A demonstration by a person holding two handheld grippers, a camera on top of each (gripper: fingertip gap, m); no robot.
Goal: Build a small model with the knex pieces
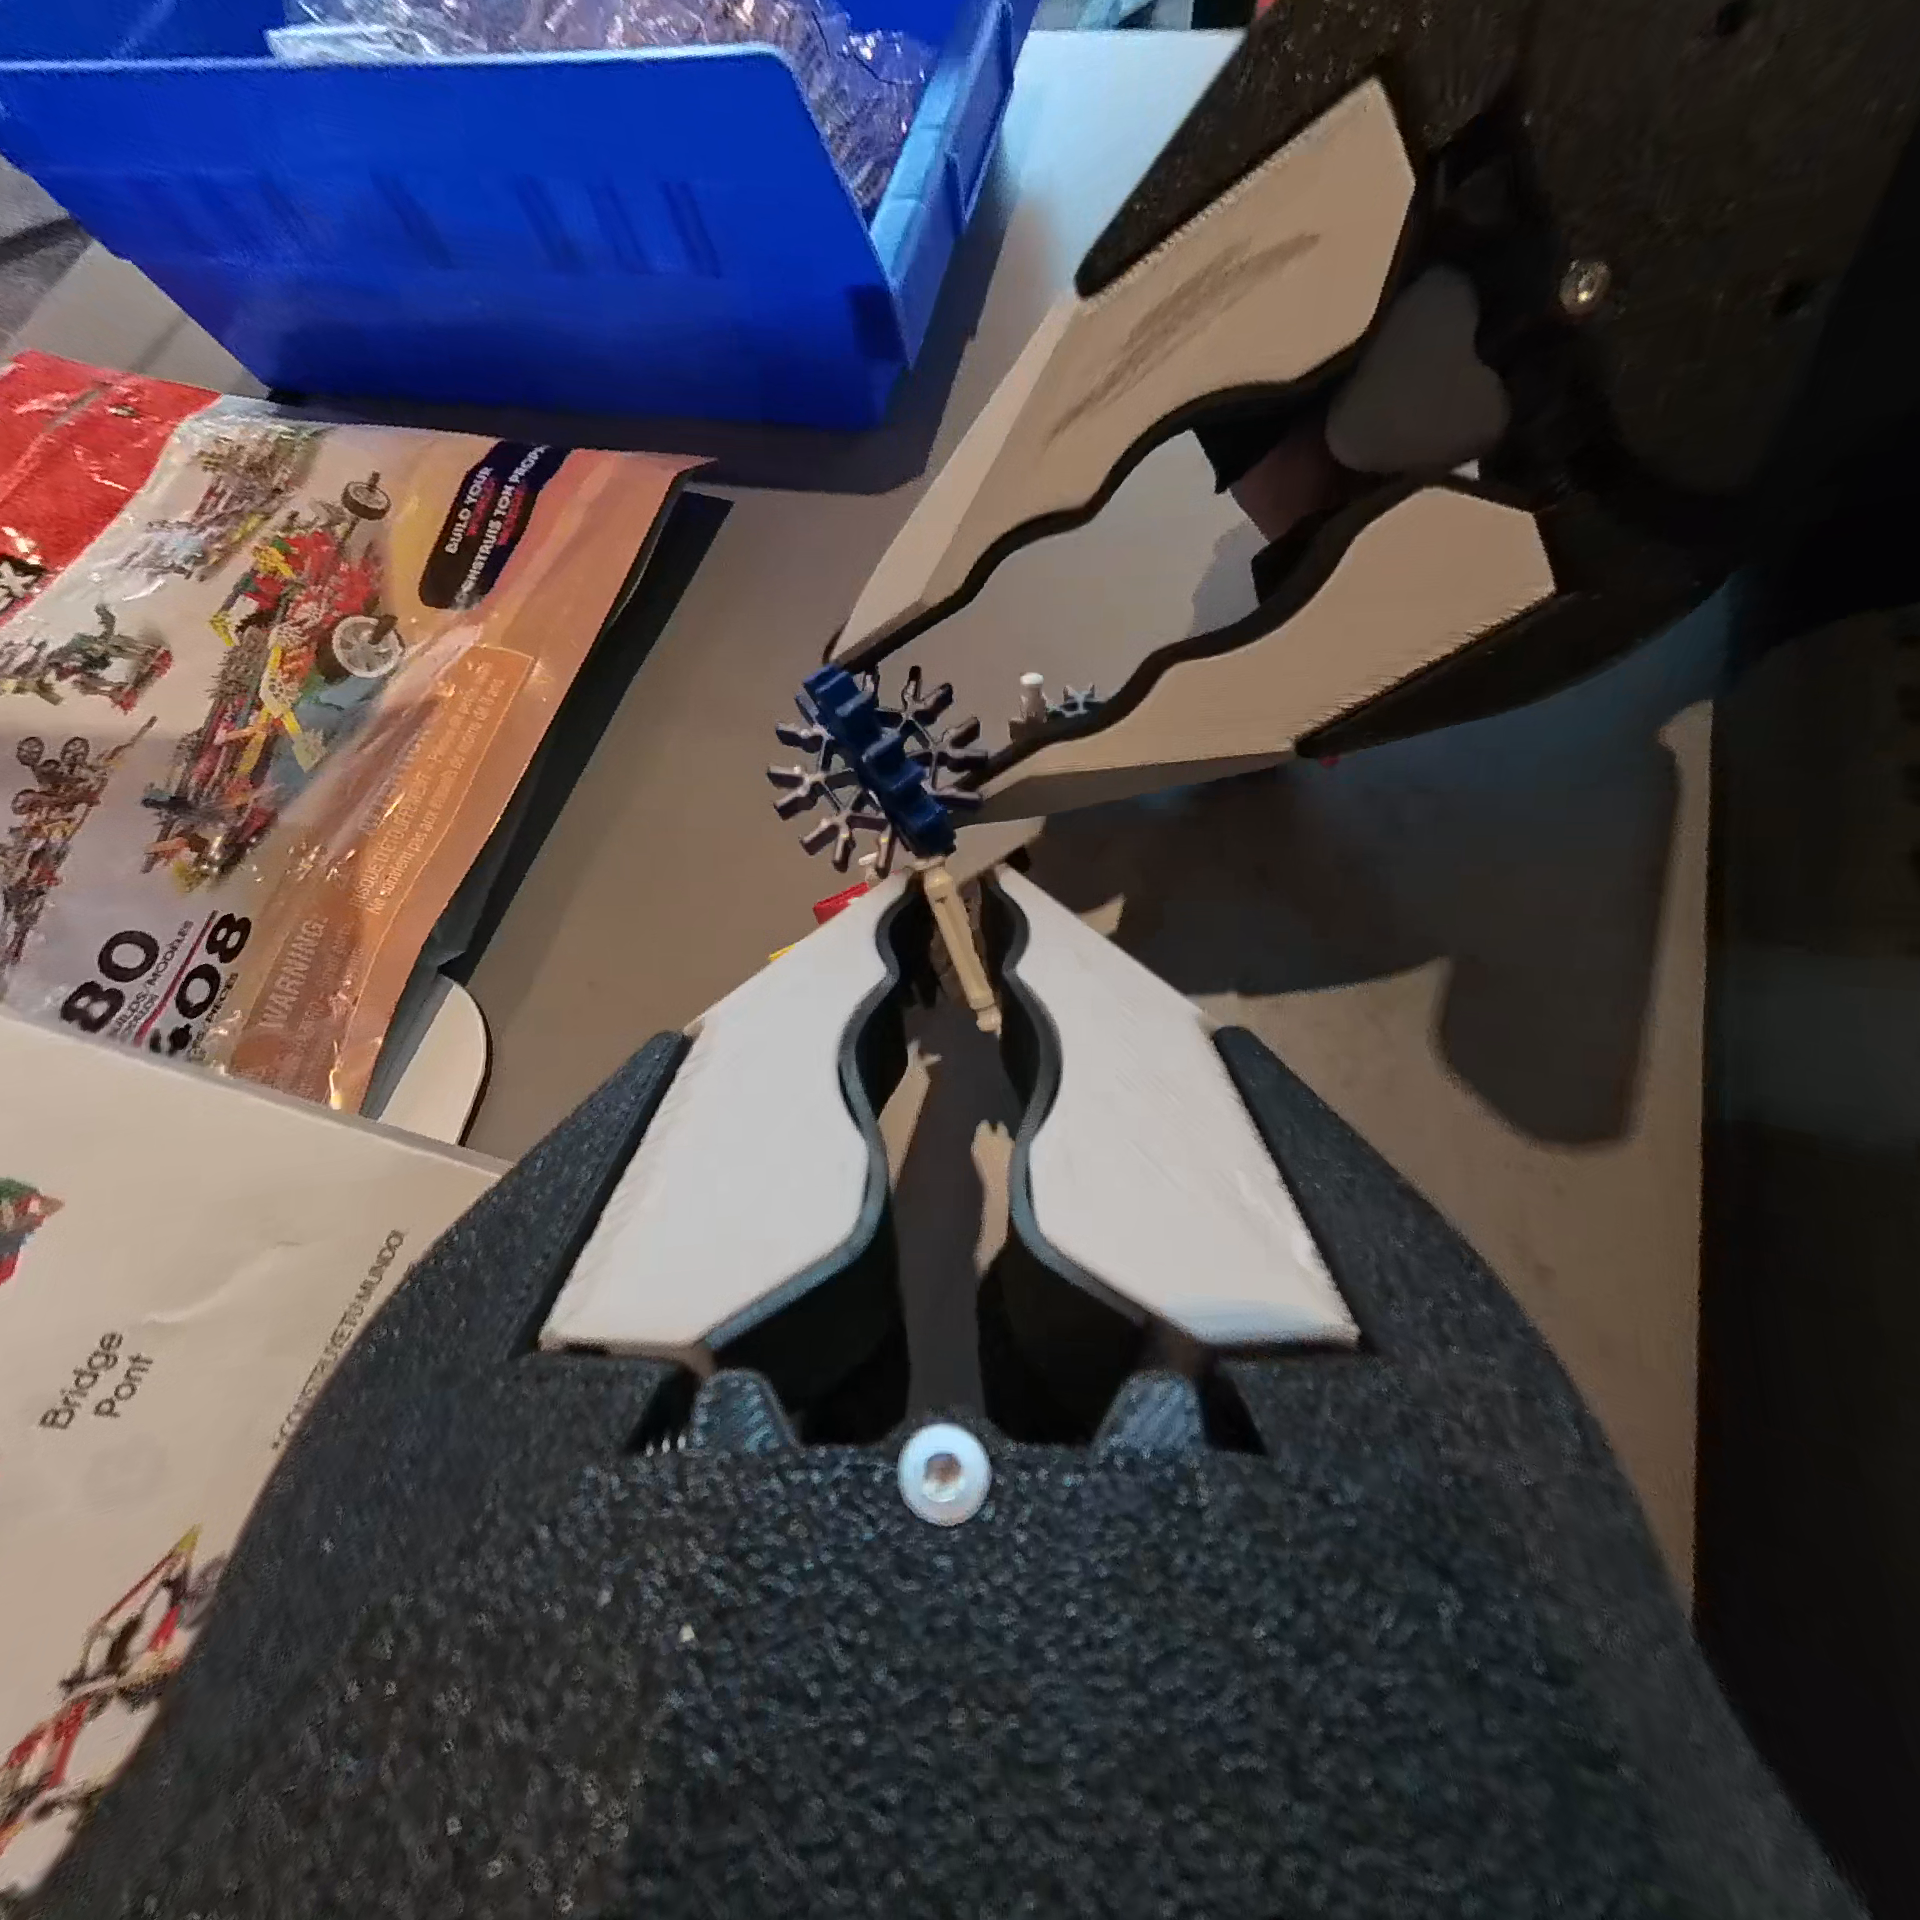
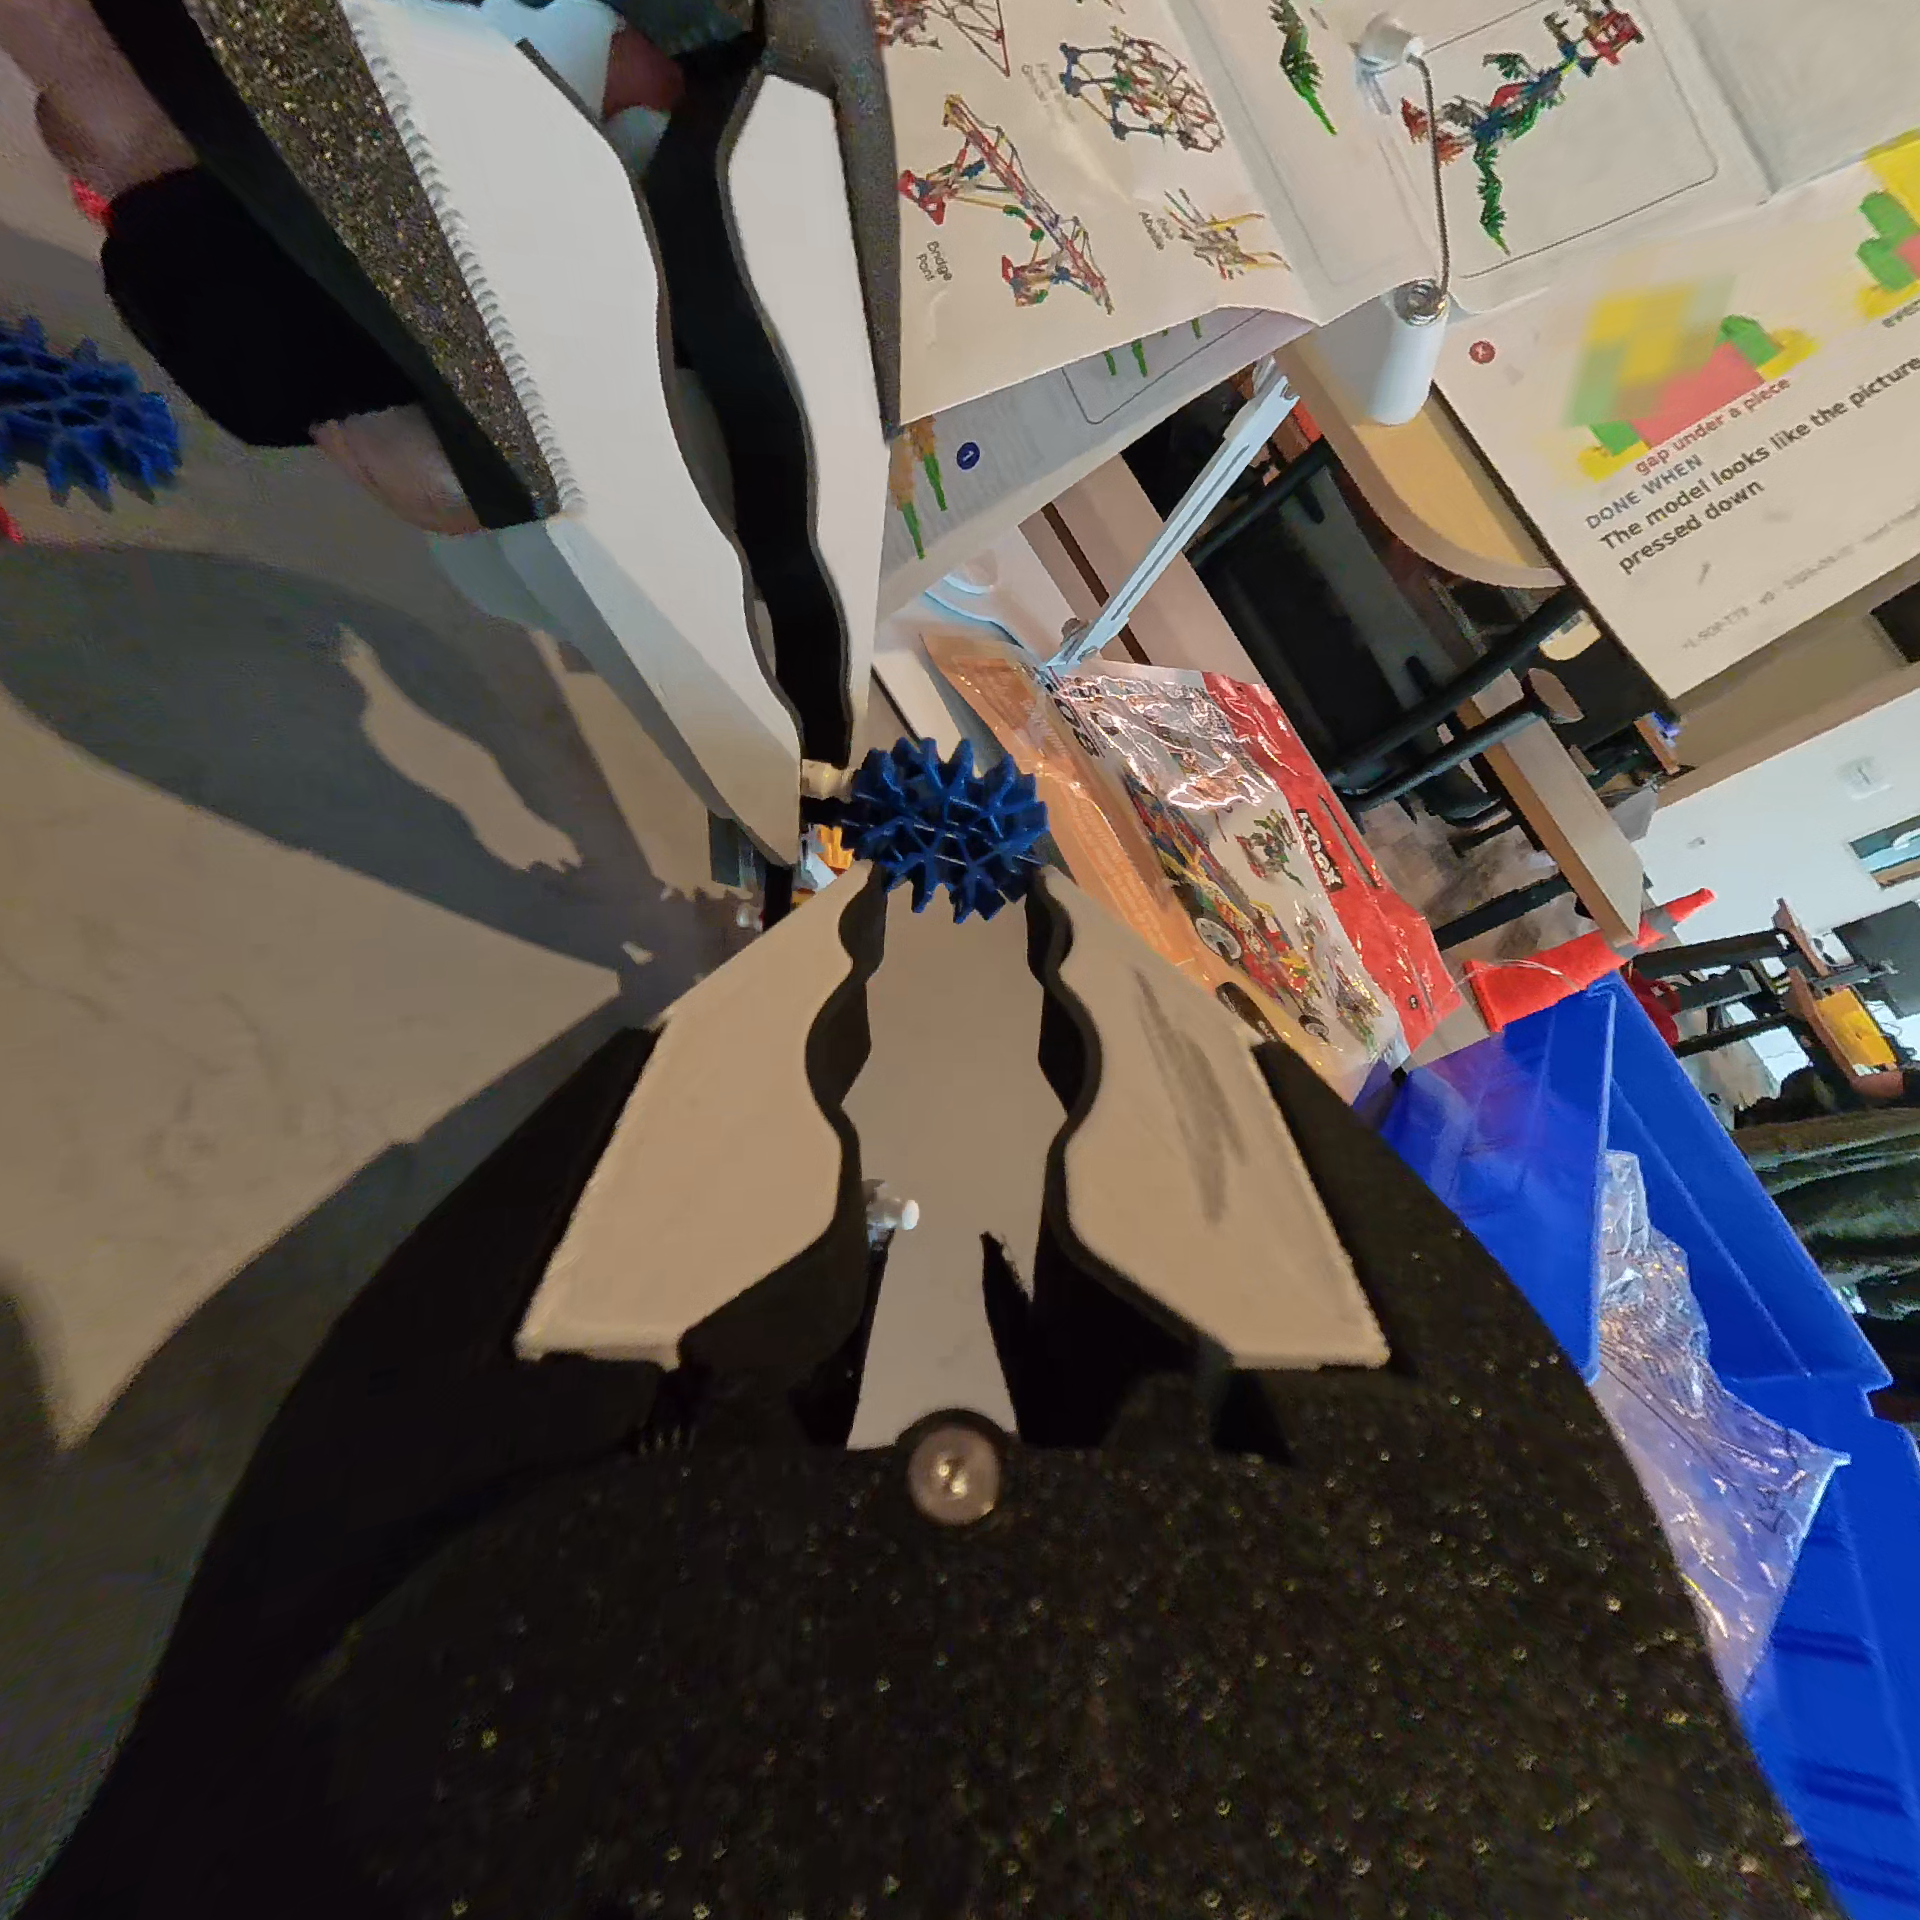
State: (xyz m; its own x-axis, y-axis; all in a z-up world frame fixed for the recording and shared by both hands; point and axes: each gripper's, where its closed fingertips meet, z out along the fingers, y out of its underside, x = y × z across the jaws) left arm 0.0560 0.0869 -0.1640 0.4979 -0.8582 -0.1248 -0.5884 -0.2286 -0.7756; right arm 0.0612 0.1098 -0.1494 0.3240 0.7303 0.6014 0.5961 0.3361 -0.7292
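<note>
Grey tabletop under us, blue bin behind. Our right gripper pinches a blue snowflake connector at its tips. Our left gripper clamps a pale rod plugged into that connector.

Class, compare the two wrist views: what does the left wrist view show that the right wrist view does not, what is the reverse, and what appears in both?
Only the left wrist view shows the cream rod pinched at the left gripper's tips and the blue connector's thin edge. Only the right wrist view shows the clipped instruction sheets, a second blue connector, an orange cone and chairs behind. Both show the right gripper shut on the blue connector, the blue bin, the toy packet and the pale table.
</note>
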